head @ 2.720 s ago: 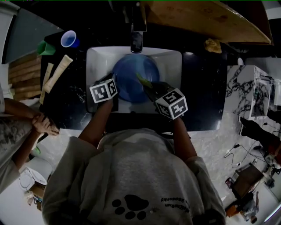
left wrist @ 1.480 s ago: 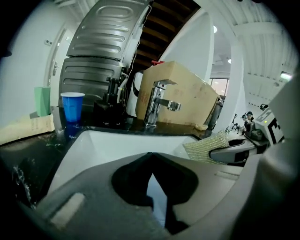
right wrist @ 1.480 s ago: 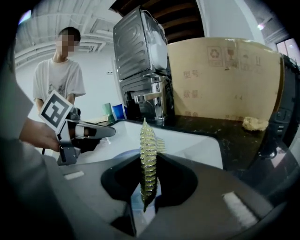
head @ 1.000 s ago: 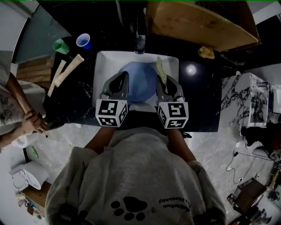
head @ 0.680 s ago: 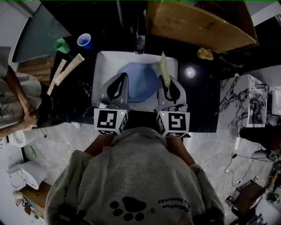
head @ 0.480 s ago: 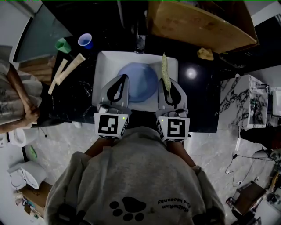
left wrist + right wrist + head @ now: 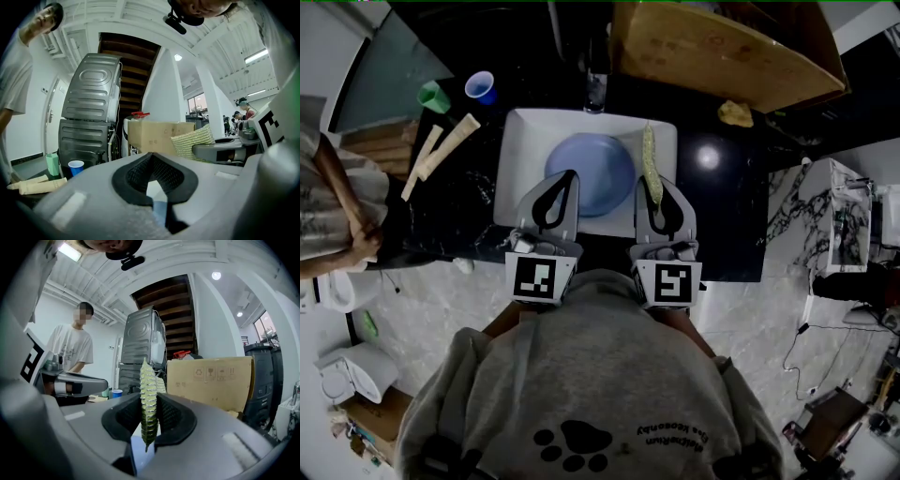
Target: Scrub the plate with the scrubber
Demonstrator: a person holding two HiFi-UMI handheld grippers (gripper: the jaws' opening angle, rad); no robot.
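The blue plate [image 7: 591,169] lies flat in the white sink [image 7: 514,141], with neither gripper touching it. My left gripper [image 7: 566,178] hangs over the plate's near left edge, its jaws shut with nothing between them [image 7: 152,159]. My right gripper [image 7: 650,186] is level beside it on the right, shut on the green scrubber [image 7: 650,164]. The scrubber [image 7: 148,399] stands on edge between the jaws and sticks out past the tips, above the sink to the right of the plate. From the left gripper view the scrubber [image 7: 194,140] shows side-on.
A faucet [image 7: 595,89] stands behind the sink and a cardboard box [image 7: 722,47] at the back right. On the black counter are a blue cup [image 7: 476,86], a green cup [image 7: 433,97], two pale tubes [image 7: 441,150] and a yellow sponge [image 7: 736,112]. A person [image 7: 333,206] stands at the left.
Both grippers have lifted off the plate and drawn back toward me, side by side. The scrubber went up with the right gripper. The plate stays in the sink.
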